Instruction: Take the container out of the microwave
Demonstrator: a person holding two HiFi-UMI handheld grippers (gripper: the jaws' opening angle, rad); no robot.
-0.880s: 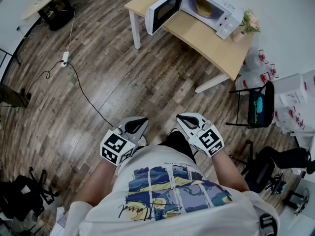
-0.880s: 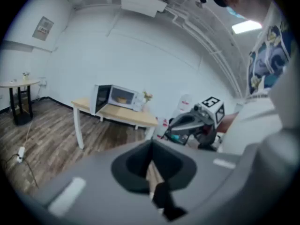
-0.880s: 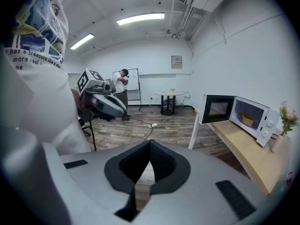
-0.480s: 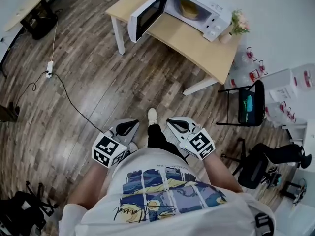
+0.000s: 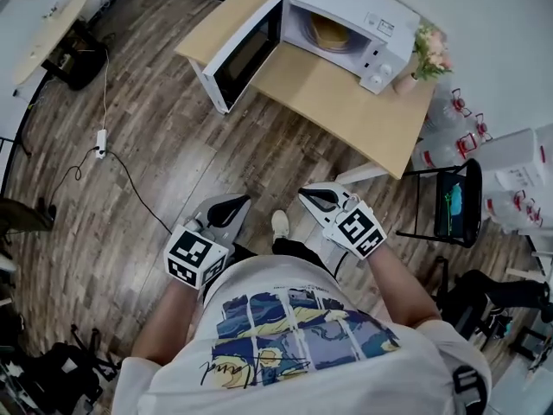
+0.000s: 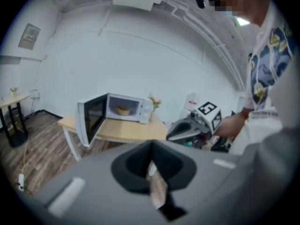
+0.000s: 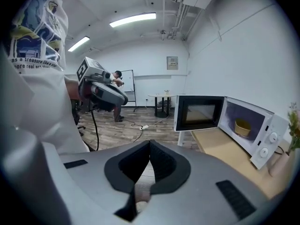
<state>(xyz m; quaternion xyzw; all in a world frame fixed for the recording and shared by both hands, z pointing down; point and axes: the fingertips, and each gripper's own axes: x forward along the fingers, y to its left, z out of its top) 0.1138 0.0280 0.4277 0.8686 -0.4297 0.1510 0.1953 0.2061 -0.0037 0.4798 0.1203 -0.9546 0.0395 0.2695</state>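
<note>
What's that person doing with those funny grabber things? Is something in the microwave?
A person stands holding the left hand-held gripper and the right hand-held gripper low in front of the body. Both are shut and empty. Across the wooden floor, a white microwave sits on a table with its door swung open. A yellowish container sits inside, not yet touched. What is in it cannot be seen.

I wear a white art-print T-shirt [image 5: 298, 335]; my grey left gripper [image 5: 233, 204] and right gripper [image 5: 315, 199] carry black-and-white marker cubes [image 5: 192, 256].
</note>
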